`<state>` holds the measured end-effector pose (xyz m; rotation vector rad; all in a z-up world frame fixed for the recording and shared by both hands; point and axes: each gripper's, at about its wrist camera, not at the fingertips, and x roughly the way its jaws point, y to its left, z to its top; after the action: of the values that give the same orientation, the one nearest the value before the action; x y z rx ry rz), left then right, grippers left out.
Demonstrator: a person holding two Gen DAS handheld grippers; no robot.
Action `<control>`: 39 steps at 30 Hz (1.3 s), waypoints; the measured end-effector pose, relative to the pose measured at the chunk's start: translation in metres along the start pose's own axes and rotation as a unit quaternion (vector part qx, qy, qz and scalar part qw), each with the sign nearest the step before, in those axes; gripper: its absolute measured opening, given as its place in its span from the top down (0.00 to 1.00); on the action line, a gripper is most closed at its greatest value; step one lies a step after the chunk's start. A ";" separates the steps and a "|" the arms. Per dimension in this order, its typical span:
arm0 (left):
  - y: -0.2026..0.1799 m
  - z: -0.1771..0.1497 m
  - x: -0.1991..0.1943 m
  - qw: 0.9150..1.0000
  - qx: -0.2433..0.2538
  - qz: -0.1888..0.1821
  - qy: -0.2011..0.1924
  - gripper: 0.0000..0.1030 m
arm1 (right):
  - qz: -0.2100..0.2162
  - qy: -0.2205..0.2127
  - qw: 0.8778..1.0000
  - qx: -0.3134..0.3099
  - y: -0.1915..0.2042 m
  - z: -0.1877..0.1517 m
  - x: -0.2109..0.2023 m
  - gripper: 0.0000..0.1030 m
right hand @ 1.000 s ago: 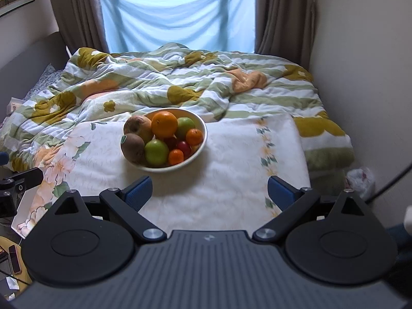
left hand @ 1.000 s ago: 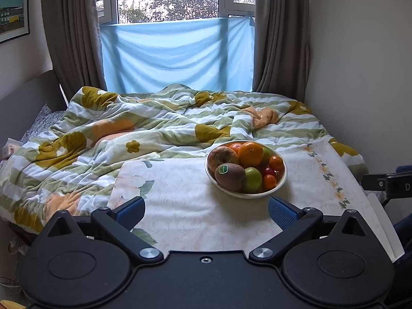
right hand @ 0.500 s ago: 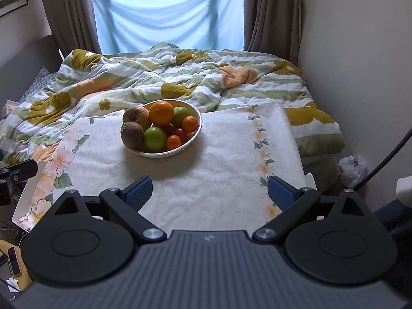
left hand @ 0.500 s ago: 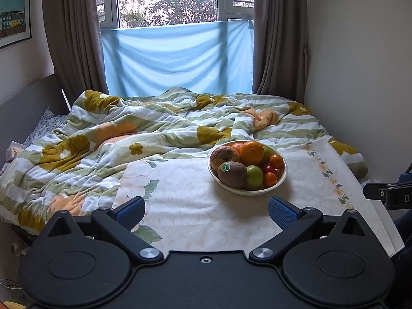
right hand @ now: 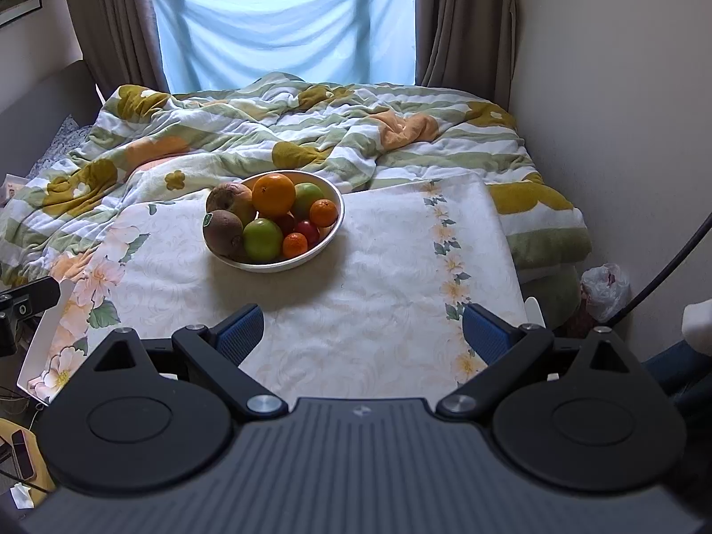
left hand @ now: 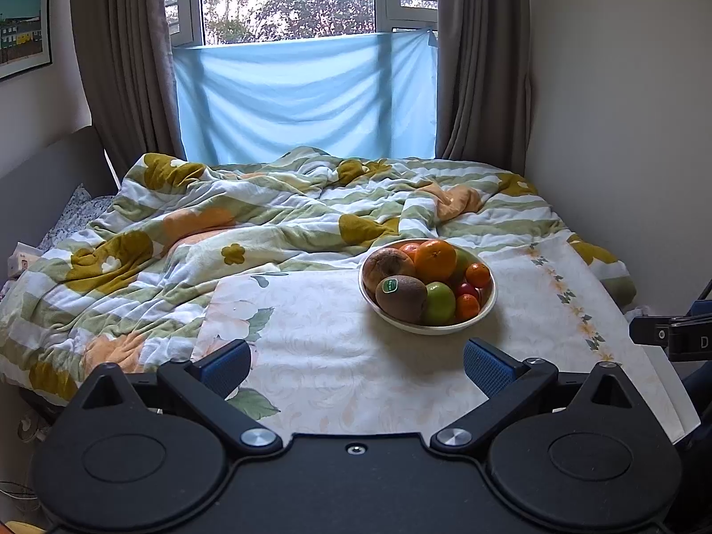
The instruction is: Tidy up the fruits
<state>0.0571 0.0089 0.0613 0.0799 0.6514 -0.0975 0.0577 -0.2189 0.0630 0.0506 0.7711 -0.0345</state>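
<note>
A white bowl sits on a tabletop covered with a pale flowered cloth, at the foot of a bed with a rumpled green, white and mustard quilt. All the fruit in sight is heaped in the bowl; none lies loose on the cloth. At the top is a large orange. To its left is a brownish, bruised-looking apple, and in front of that a kiwi with a small green sticker. A green apple lies at the front, and another green fruit behind the orange. Two small tangerines and some small dark red fruits fill the right side.

The left gripper and the right gripper both hover low over the near edge of the tabletop, well short of the bowl, each with its blue-padded fingers spread wide and holding nothing.

This fits either fruit already gathered into the bowl or a full bowl waiting to be sorted out; the pictures do not settle which. For any grasp here, the heap is the concern: round fruit leans on round fruit, so lifting from the top is safest, with a gentle squeeze on the softer pieces.
</note>
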 end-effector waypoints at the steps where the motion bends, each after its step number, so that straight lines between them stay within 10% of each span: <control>1: 0.000 0.000 0.000 1.000 0.000 -0.001 0.001 0.00 | 0.000 0.000 1.000 0.001 -0.001 0.000 0.000 0.00; 39: 0.005 -0.001 0.009 1.000 0.003 0.004 0.002 0.00 | -0.004 0.011 1.000 -0.004 0.007 -0.001 0.007 0.00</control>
<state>0.0637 0.0139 0.0552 0.0885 0.6557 -0.0925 0.0628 -0.2121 0.0574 0.0399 0.7940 -0.0376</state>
